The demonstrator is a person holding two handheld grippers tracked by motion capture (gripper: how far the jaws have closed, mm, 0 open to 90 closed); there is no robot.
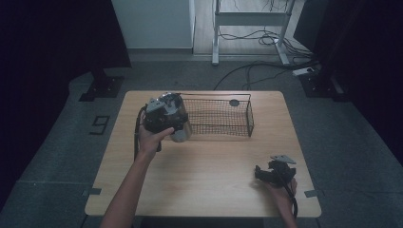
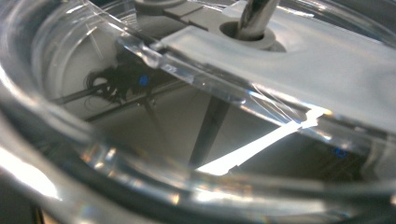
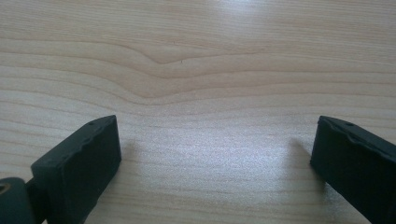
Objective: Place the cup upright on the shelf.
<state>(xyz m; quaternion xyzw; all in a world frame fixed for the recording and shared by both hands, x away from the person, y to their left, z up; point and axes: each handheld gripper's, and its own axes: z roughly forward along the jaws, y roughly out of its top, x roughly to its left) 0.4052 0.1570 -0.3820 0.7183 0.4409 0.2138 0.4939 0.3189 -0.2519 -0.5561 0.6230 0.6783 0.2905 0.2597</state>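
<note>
My left gripper [image 1: 172, 122] is raised over the table's back left, by the left end of a black wire basket [image 1: 250, 119]. It appears shut on a clear glass [image 1: 181, 134], with a hand wrapped around the gripper body. The curved wall of the glass [image 2: 140, 46] lies right against the camera in the left gripper view and hides the jaws there. My right gripper [image 1: 258, 172] rests on the wooden table [image 1: 204, 161] at the front right. In the right gripper view, my right gripper [image 3: 215, 154] is open, with bare wood between its black fingers [image 3: 79, 163].
A small dark round object [image 1: 234, 102] lies in the basket's far right corner. Beyond the table are a white desk frame [image 1: 249, 19] and loose cables [image 1: 266, 38] on the grey floor. Dark curtains hang at both sides.
</note>
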